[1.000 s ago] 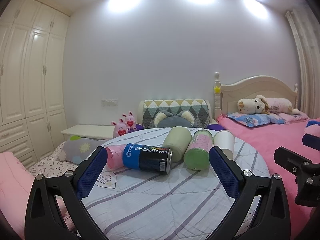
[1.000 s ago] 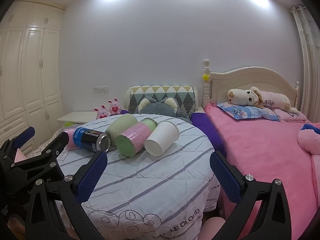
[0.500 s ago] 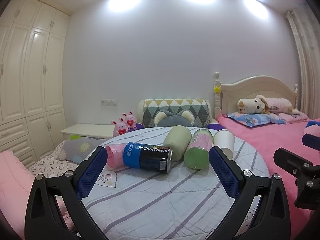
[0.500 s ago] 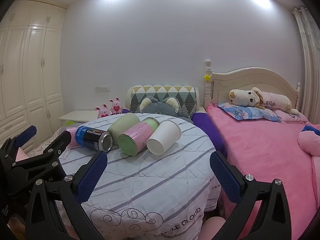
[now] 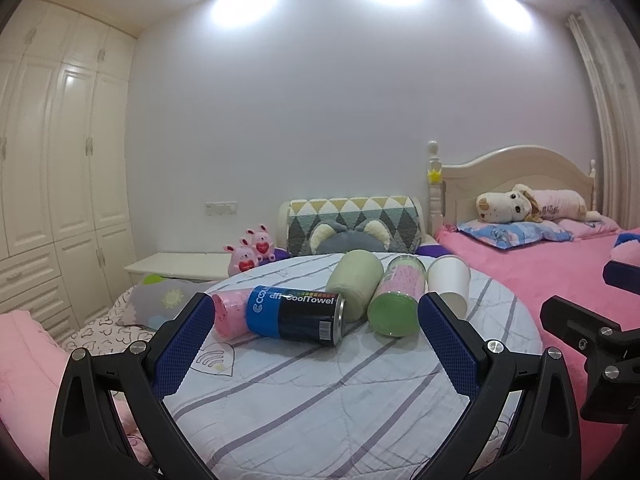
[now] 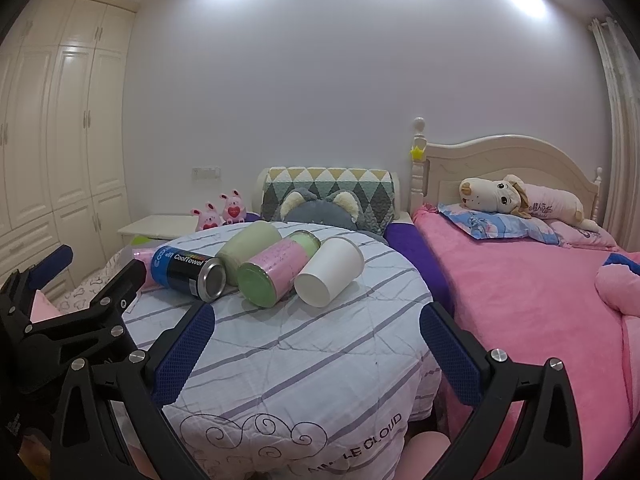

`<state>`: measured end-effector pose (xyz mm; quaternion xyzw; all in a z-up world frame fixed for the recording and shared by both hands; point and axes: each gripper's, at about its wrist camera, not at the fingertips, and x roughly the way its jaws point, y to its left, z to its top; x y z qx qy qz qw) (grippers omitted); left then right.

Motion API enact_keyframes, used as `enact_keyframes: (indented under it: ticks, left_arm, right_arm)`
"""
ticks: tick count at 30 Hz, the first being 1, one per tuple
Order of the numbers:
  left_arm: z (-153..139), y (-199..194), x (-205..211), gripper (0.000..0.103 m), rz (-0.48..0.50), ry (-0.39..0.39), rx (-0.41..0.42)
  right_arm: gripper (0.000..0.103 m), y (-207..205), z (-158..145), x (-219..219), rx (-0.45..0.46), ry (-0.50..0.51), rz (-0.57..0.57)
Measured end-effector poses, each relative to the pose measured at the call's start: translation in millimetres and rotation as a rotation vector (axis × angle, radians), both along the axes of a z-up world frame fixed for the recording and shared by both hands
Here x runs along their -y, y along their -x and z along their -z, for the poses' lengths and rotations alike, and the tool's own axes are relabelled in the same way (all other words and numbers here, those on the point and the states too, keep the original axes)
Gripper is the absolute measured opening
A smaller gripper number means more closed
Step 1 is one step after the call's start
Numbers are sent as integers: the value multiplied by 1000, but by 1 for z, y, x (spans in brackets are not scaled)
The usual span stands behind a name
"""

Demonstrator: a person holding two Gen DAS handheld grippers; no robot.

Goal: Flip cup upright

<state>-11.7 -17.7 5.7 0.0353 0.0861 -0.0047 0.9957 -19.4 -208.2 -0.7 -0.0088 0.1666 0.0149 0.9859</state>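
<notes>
Change over the last second: next to none. Same framing in both wrist views, with only a faint drift in the right one, nudging the white paper cup (image 6: 330, 276) a touch rightward in frame. Left gripper (image 5: 315, 299) and right gripper (image 6: 317, 309) both hanging short of the row of things on the counter (image 6: 300, 360), jaws of each spread wide, pinching nothing. Meaning for the task, as a judgement: approach barely begun, no contact yet, whole flip still ahead.

Cup lying on its side on the striped cloth toward the back right of the counter, last in a row of toppled cylinders, against the pink-and-green canister (image 6: 276, 276) or just beside it; hard to tell which. Further left along the row, pale green tube (image 6: 250, 250), blue-and-black can (image 6: 188, 274), and pink roll (image 5: 230, 314) at the far end. Narrower end of the cup turned toward the right camera, showing a flat white disc, probably the base; wider mouth aimed away toward the wall. Plain white, unmarked, inside not visible, seemingly thin-walled, so likely to crush under a hard squeeze. In the left view, same cup (image 5: 448, 280) partly hidden behind one finger. Almost straight ahead between the right jaws, so probably a job for that side.
</notes>
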Motion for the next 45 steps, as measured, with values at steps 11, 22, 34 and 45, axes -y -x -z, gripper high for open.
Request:
enact_keyframes:
  ticks: [11,22,34,45]
  left_arm:
    - [-3,-15,-4,103,-14,-14,-27]
    - [-3,-48,-27,103,-37,-6,-81]
    - [-3,-120,-63,103,-27,-16,-205]
    - [-12,-196,-93,103,35,-53,-355]
  right_arm:
    - [103,-17,-6,-6,-33,12,-9]
    - [103,-56,-8,-28,-90,28,-35]
    - [103,-129,-6,-51,-171,-37,-57]
    - [103,-209,-2,-66,-366,-181,-105]
